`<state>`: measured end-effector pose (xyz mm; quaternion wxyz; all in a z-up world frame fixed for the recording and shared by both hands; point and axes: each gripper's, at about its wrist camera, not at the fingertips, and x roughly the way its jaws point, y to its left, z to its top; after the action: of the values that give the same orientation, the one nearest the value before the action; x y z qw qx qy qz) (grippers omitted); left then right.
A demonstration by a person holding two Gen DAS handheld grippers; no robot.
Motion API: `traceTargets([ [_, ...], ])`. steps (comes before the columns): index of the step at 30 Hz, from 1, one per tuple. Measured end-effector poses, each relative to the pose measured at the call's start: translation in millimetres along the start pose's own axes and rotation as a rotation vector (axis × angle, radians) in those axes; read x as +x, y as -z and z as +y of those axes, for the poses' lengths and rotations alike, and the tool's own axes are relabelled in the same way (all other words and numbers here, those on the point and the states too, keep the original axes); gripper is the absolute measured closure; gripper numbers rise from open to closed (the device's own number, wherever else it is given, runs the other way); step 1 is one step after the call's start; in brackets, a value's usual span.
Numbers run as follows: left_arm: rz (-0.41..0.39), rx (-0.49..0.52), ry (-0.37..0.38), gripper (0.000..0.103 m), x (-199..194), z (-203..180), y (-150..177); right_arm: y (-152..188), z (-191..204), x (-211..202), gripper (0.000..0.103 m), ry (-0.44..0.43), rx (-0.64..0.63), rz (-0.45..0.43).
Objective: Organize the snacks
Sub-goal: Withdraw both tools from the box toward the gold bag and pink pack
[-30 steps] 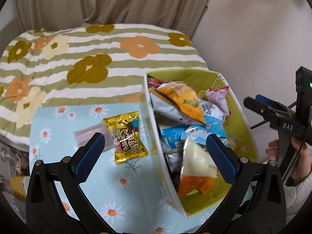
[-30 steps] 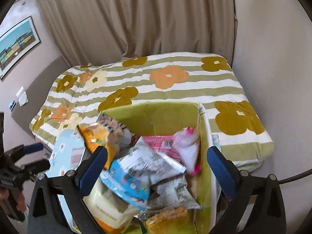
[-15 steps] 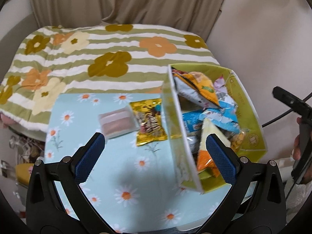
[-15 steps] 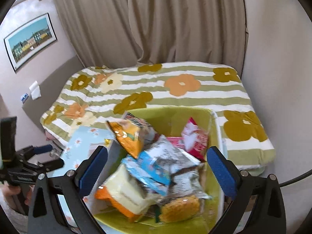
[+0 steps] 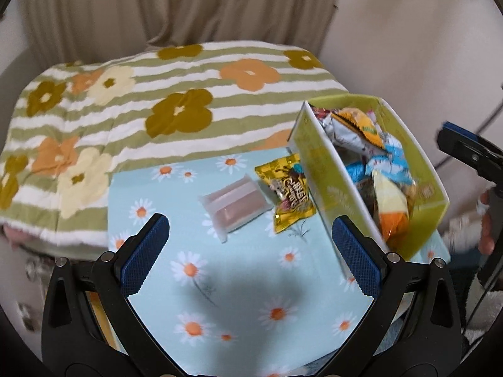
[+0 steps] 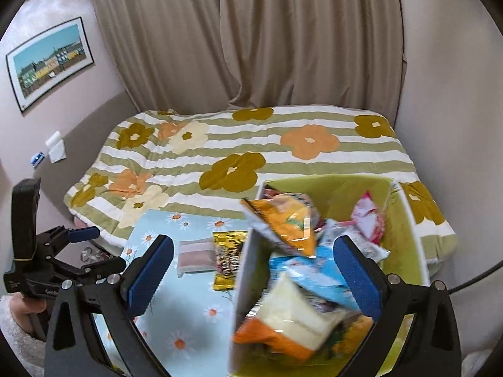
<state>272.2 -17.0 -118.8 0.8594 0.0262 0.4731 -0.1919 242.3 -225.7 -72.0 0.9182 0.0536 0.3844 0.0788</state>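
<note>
I am holding the left tool (image 5: 250, 251) released above the bench (image 5: 220, 282); the pink pack (image 5: 235, 204) is lying just ahead, nearer than the right tool (image 6: 253, 270), also released.

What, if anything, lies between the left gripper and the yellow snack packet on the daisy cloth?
Nothing visible does. The left gripper hangs open above bare cloth; the yellow snack packet lies ahead, beside the pink wrapped snack and the green box.

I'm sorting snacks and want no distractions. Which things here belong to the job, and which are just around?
Job: green box full of snack bags, yellow candy packet, pink wafer pack.
Around: daisy tablecloth, flowered blanket, curtain, framed picture.
</note>
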Motion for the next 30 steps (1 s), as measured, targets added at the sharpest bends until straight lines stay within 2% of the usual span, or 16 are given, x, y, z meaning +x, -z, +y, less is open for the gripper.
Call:
traceTargets([
  [6, 0.042, 0.147, 0.076, 0.0, 19.9, 39.2, 2.8, 7.7, 48.0, 24.4, 0.002, 0.076, 0.055, -0.008],
  [13, 0.108, 0.308, 0.177, 0.0, 61.1, 68.0, 0.1, 32.5, 86.3, 67.9, 0.002, 0.21, 0.058, 0.038],
  [18, 0.14, 0.43, 0.216, 0.0, 98.4, 66.5, -0.7, 53.3, 93.0, 97.0, 0.002, 0.288, 0.087, 0.052],
  [23, 0.171, 0.501, 0.26, 0.001, 136.6, 58.0, -1.3, 67.1, 91.9, 123.5, 0.002, 0.441, 0.095, 0.094],
  [30, 0.212, 0.632, 0.295, 0.001, 186.7, 40.4, 4.3, 73.7, 98.9, 153.0, 0.002, 0.538, 0.008, 0.134],
])
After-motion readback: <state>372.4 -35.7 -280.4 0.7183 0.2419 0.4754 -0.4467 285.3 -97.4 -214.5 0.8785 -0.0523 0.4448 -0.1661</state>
